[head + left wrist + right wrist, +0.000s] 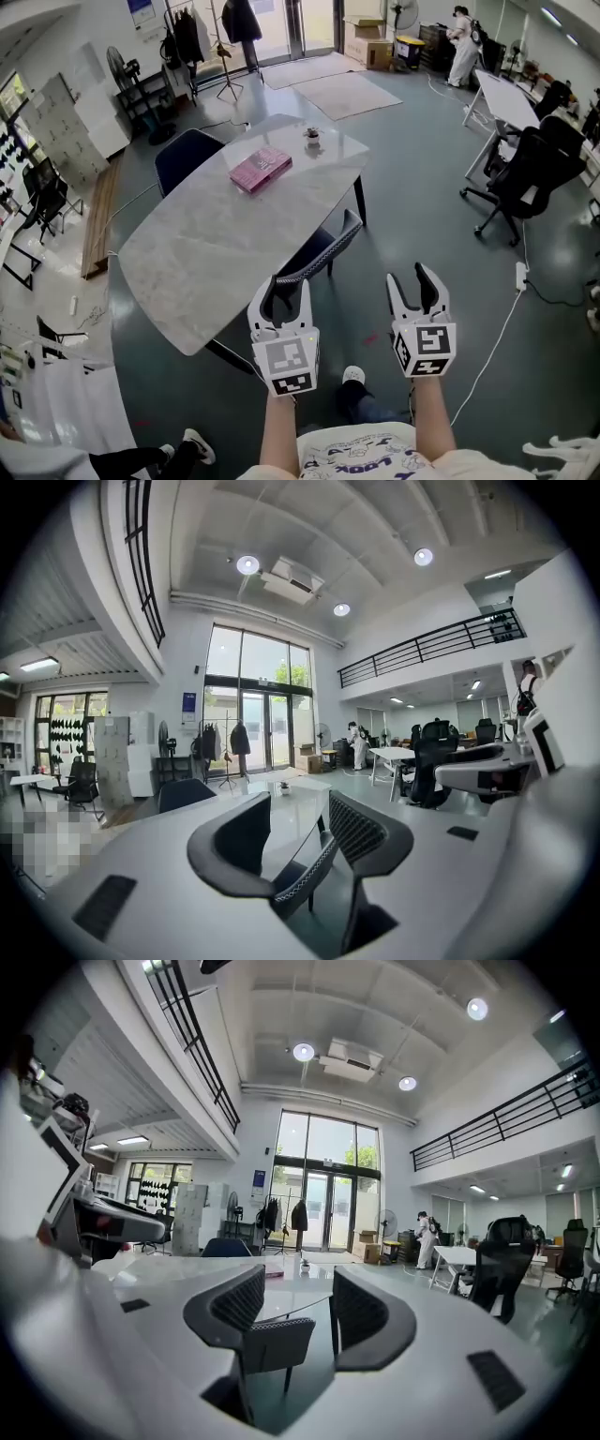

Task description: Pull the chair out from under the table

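A dark mesh-backed chair [325, 249] is tucked under the near side of a pale marble table [206, 253]. My left gripper [284, 286] hovers just short of the near end of the chair's back, open, with nothing held. My right gripper [411, 277] hangs over the floor to the right of the chair, open and empty too. In the left gripper view the chair [305, 878] shows in the gap of the left gripper [300, 832]. In the right gripper view the chair [272, 1340] stands ahead of the right gripper [295, 1302], a little left of the gap.
A pink book [261, 170] and a small potted plant [312, 137] lie on the table. A second dark chair [187, 155] stands at its far side. A black office chair [530, 169] and a white desk [506, 98] are off to the right. My shoe [353, 377] is below the grippers.
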`<state>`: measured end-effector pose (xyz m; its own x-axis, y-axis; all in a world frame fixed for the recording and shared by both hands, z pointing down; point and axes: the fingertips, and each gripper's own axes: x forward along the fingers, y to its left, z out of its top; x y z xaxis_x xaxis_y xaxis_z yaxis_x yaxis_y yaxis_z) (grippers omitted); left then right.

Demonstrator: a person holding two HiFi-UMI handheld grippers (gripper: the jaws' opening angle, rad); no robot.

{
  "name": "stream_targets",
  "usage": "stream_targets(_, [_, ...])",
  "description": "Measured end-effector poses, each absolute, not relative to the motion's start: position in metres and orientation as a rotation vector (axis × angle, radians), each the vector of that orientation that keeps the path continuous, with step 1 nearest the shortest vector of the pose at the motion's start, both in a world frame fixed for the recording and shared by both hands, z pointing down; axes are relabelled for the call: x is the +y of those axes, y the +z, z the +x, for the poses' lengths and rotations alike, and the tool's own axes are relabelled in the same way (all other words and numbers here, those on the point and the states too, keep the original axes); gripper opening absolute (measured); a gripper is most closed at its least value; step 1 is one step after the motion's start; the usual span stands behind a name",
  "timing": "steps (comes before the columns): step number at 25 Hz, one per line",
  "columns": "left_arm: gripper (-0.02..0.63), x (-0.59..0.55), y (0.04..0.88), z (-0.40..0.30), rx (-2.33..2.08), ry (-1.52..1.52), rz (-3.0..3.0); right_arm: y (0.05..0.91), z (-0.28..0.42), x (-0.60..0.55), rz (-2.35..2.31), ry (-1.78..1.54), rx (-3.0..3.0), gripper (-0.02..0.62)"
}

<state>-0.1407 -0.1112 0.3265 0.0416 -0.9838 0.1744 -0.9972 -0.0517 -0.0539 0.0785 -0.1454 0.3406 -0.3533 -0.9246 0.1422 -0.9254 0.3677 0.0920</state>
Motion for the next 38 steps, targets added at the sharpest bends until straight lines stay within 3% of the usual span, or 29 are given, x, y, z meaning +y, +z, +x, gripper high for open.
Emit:
stream_targets(17, [0.236, -0.213, 0.378, -0.116, -2.093, 0.436, 2.12, 0.395, 0.078, -0.272, 1.351, -0.011, -2.469, 0.279])
stream_targets(38, [0.268, -0.3, 0.475, -0.132, -1.801, 0.747, 2.137, 0.493, 0.006, -0.363, 0.95, -0.012, -2.368, 0.316])
